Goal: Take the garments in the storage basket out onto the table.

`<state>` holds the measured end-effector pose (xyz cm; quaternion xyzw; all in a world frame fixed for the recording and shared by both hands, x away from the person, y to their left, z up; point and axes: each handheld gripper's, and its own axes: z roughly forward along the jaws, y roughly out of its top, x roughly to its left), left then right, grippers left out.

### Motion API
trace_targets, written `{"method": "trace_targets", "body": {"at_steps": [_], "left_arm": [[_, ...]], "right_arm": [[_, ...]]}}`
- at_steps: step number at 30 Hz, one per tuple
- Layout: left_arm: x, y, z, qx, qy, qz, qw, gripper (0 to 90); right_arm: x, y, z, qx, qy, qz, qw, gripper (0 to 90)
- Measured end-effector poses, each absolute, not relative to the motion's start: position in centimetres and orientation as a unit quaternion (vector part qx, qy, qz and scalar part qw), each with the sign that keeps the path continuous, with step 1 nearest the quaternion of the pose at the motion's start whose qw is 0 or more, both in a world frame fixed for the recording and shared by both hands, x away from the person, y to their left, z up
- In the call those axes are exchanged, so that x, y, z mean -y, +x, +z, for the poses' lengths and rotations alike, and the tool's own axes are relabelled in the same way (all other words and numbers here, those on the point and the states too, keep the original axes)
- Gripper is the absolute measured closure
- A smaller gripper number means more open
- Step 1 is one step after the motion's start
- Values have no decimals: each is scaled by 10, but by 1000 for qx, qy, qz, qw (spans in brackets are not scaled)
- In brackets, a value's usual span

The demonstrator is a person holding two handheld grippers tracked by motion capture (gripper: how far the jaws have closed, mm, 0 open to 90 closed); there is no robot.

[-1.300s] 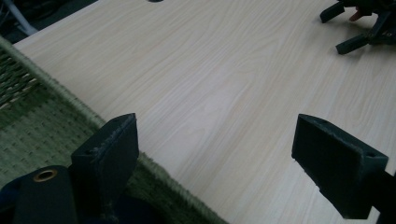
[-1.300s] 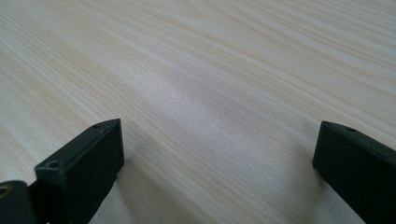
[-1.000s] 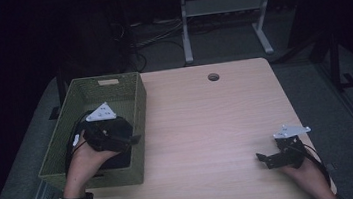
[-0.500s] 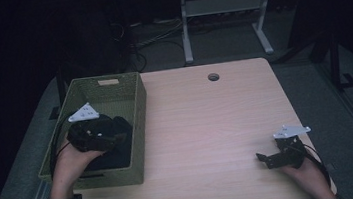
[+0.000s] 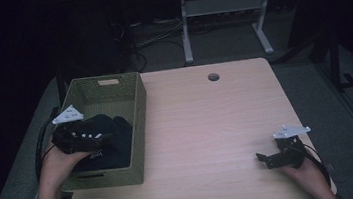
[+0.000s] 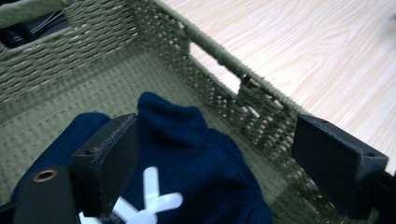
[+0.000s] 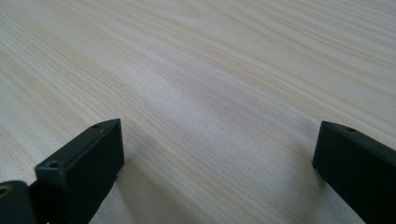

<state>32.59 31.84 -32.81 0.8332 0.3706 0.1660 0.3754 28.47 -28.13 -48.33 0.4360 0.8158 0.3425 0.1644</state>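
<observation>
A woven olive basket [image 5: 139, 119] stands on the left part of the wooden table [image 5: 207, 126]. Inside it lies a dark navy garment [image 5: 113, 139] with white lettering [image 6: 149, 200]. My left gripper [image 5: 100, 136] hovers over the basket's near left side, open, with nothing between its jaws; in the left gripper view the navy garment [image 6: 187, 154] lies below and between them, and the basket wall [image 6: 233, 88] runs past. My right gripper [image 5: 264, 160] rests low at the table's front right, open over bare wood [image 7: 215, 116].
A round cable hole [image 5: 213, 77] sits near the table's far edge. Beyond the table stand a white desk frame [image 5: 225, 13] and cables on a dark floor. The basket has a handle slot [image 5: 108, 82] in its far wall.
My left gripper has drawn back toward the left and near side of the basket, and the garment now lies uncovered in it. The right gripper has stayed put.
</observation>
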Motion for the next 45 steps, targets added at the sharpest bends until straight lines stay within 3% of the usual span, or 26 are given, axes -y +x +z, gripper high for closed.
{"method": "trace_targets", "body": {"at_steps": [25,45], "left_arm": [[-366,326,-348,-434,821,187,321,141],[-375,331,-364,-464,826,168,272,141]], "right_arm": [[281,285,-483,-816,436,342,164,14],[281,285,-483,-816,436,342,164,14]]}}
